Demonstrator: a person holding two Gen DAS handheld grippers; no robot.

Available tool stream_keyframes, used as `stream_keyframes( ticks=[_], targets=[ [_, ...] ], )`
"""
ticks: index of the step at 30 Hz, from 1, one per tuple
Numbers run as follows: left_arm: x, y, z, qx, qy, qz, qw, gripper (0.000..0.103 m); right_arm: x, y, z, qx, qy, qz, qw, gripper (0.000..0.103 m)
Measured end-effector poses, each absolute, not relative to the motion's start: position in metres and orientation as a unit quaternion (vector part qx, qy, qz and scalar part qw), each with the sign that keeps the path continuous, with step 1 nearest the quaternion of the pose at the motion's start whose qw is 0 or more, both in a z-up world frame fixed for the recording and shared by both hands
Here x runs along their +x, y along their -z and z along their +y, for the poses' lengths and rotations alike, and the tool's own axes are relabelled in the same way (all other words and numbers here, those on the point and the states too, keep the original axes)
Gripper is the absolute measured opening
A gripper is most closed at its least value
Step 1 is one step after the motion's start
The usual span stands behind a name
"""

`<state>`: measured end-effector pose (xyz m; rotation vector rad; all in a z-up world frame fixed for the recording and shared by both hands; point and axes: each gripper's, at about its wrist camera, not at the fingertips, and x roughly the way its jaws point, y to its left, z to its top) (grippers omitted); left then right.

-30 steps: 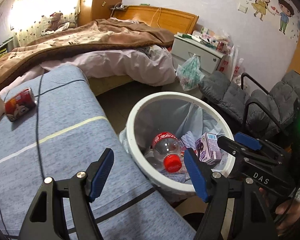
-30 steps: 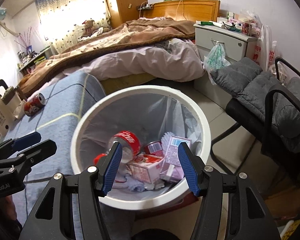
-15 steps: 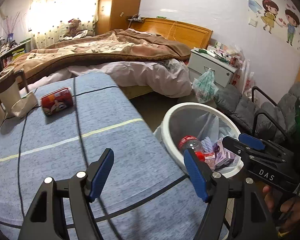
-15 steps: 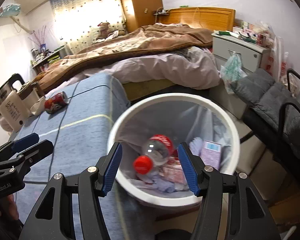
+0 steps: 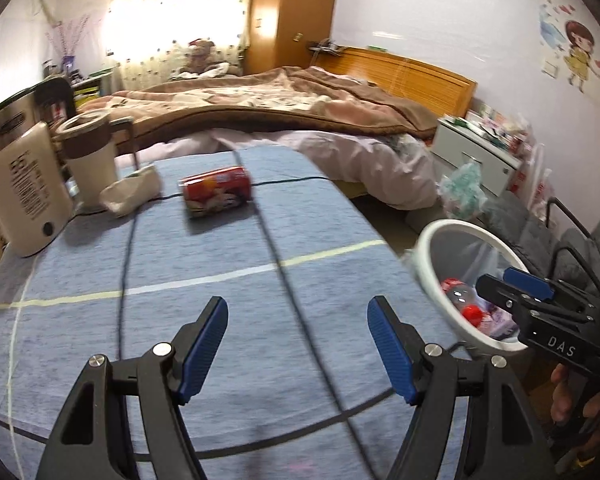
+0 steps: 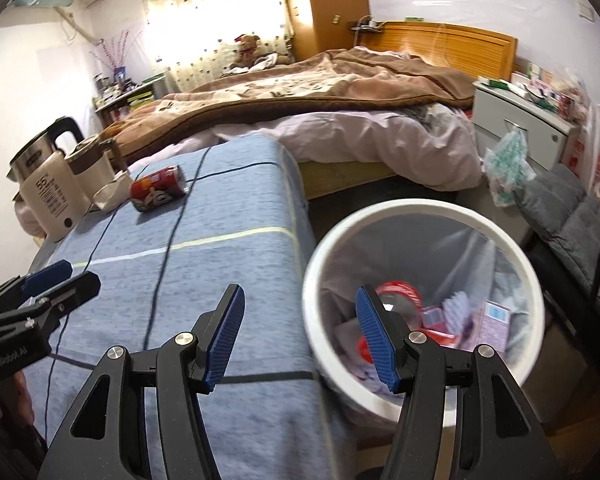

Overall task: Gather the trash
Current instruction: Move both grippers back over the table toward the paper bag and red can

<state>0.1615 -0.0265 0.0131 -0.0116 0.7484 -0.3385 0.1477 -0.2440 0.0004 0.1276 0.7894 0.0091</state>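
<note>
A red drink can (image 5: 217, 191) (image 6: 159, 187) lies on its side at the far end of the blue-clothed table (image 5: 228, 300) (image 6: 204, 264). Beside the table's right edge stands a white trash bin (image 5: 432, 272) (image 6: 424, 212), lined with a clear bag and holding a red-capped bottle (image 5: 462, 300), cartons and wrappers. My left gripper (image 5: 298, 344) hangs open over the near half of the table, empty. My right gripper (image 6: 300, 336) is open and empty too, straddling the table's edge and the bin's rim. Each gripper shows at the side of the other's view.
An electric kettle (image 6: 44, 188) (image 5: 16, 184), a lidded cup (image 5: 90, 156) and a crumpled white cloth (image 5: 130, 196) stand at the table's far left. Black cables (image 5: 288, 280) run across the cloth. A bed (image 6: 300, 96), a nightstand (image 6: 516, 128) and a grey chair (image 6: 572, 216) lie beyond.
Both grippers have swung left, away from above the bin toward the table. The bin slid right in both views and the can came nearer the centre. Jaws unchanged.
</note>
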Motion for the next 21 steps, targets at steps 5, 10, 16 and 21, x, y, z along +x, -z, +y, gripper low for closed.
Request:
stream_keyframes(
  ticks=[5,10,16,21],
  targets=[
    [0.173,-0.008,0.011,-0.014,0.130,0.365,0.922,0.074,0.160,0.002,-0.222,0.049,-0.022,0.389,0.920,0.059],
    [0.188,-0.003,0.047,-0.030,0.096,0.367,0.925,0.074,0.180,0.006,-0.199,0.036,-0.043,0.394,0.917,0.059],
    [0.214,0.002,0.075,-0.033,0.076,0.373,0.924,0.074,0.207,0.014,-0.168,0.016,-0.067,0.402,0.913,0.059],
    [0.243,0.008,0.091,-0.038,0.068,0.378,0.922,0.074,0.231,0.022,-0.150,0.009,-0.087,0.411,0.908,0.059]
  ],
)
